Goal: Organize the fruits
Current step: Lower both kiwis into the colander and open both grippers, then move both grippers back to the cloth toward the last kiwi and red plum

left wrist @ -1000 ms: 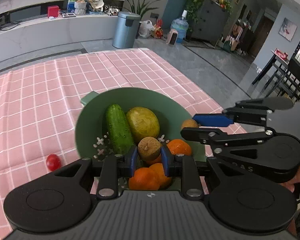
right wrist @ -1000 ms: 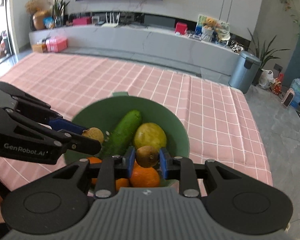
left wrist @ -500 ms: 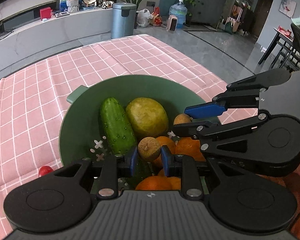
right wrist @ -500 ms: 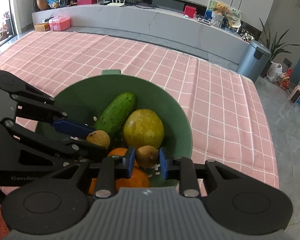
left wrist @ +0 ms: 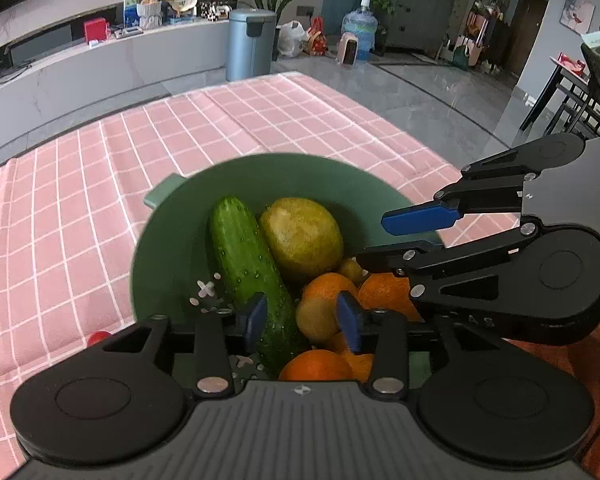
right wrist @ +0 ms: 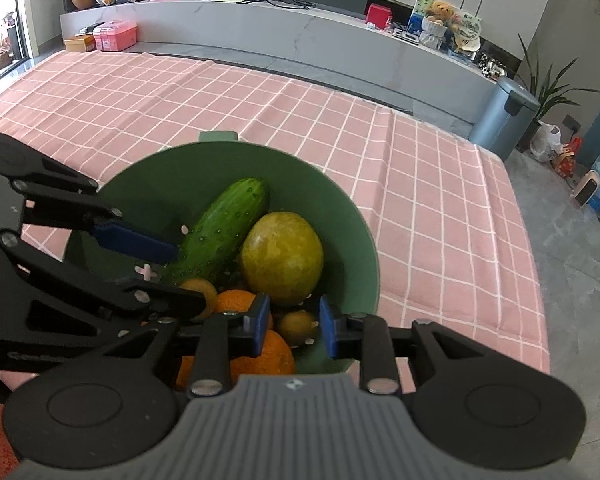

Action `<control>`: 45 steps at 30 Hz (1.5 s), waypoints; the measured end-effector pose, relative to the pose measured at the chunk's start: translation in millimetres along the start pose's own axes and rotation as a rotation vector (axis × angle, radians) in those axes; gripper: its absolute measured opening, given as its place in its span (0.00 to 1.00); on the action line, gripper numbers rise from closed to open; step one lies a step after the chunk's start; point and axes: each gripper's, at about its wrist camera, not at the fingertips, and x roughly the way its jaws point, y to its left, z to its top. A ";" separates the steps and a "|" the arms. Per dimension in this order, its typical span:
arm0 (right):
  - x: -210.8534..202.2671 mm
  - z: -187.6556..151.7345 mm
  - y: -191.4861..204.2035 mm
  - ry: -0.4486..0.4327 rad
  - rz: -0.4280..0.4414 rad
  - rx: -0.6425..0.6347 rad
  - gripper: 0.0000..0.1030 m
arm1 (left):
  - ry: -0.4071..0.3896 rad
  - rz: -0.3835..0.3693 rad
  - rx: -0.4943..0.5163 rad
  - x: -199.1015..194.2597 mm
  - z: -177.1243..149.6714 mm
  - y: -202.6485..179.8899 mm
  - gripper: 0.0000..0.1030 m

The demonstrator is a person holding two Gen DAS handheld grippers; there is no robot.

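A green colander bowl (left wrist: 172, 248) (right wrist: 352, 232) holds a cucumber (left wrist: 244, 256) (right wrist: 220, 228), a large yellow-green fruit (left wrist: 302, 236) (right wrist: 282, 256), several oranges (left wrist: 384, 290) (right wrist: 260, 354) and two small brown-yellow fruits. My left gripper (left wrist: 302, 318) is open over the bowl, with one small fruit (left wrist: 316, 318) lying loose between its fingers. My right gripper (right wrist: 290, 324) is open too, with the other small fruit (right wrist: 296, 326) resting in the bowl below it. Each gripper shows in the other's view, the right (left wrist: 412, 236) and the left (right wrist: 156, 268).
The bowl stands on a pink checked tablecloth (left wrist: 80, 216) (right wrist: 440, 208). A small red tomato (left wrist: 98, 338) lies on the cloth left of the bowl. The table's right edge drops to a grey floor (right wrist: 580, 260). A bin (left wrist: 250, 44) stands beyond the table.
Both grippers came down over the bowl and opened. The two small fruits they held now lie in the bowl among the oranges.
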 end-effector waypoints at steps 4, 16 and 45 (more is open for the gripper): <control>-15.4 2.2 0.5 -0.035 -0.035 0.012 0.36 | -0.031 -0.003 0.010 -17.7 -0.7 -1.6 0.55; -63.4 9.3 25.6 -0.162 -0.011 0.025 0.37 | -0.078 0.041 0.047 -75.0 -7.4 7.8 0.55; -21.3 69.4 131.5 -0.150 0.178 -0.412 0.28 | -0.114 0.022 -0.186 -77.5 -56.3 117.5 0.55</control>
